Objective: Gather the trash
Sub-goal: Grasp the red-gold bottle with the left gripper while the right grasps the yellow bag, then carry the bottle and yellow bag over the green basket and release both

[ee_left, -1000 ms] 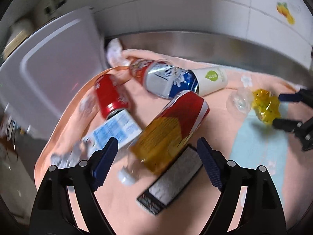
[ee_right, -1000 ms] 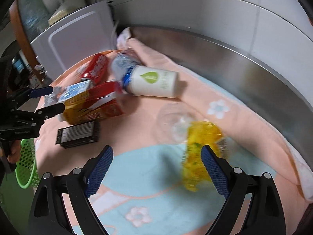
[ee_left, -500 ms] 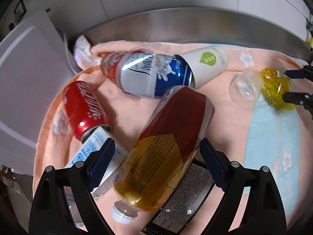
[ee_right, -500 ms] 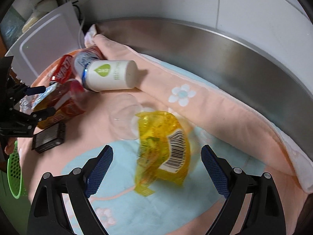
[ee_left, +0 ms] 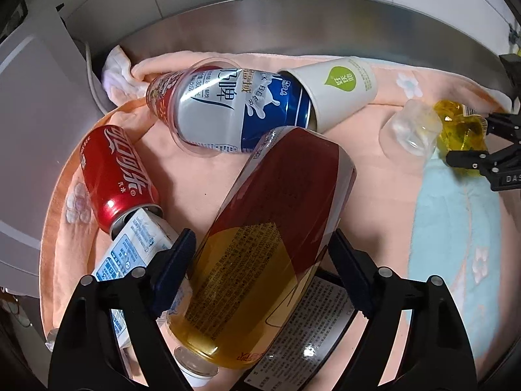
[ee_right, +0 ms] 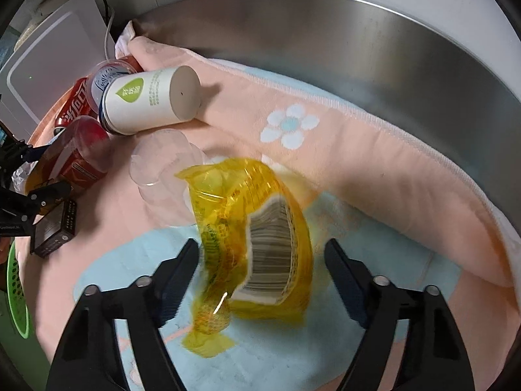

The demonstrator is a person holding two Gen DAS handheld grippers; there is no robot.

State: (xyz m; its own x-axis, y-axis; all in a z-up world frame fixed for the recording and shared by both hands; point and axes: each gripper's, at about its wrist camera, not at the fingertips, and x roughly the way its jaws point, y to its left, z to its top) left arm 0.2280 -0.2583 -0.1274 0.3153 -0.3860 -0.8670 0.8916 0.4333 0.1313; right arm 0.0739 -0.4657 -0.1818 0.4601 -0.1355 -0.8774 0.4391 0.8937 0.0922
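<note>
Counter: a steel counter against a white tiled wall, with a white appliance at its left end.
Towel: a peach and pale blue towel with white flowers covers the counter; all the trash lies on it.
Tea bottle: a red-and-amber drink bottle lies on its side over a black box, its cap toward the camera. It sits between the pads of the left gripper, whose jaws have just been closing a little; both pads are at the bottle's flanks, though whether they press I cannot tell.
Cans: a blue-and-white can has its end inside a white paper cup (a clear plastic cup is over its other end); a red cola can lies left of it, touching a small blue-and-white carton.
Yellow wrapper: a crumpled yellow wrapper with a barcode label lies beside a clear plastic cup. The right gripper straddles it, jaws just been closing, pads still clear of it on both sides.
Basket: a green basket shows at the lower left edge.
</note>
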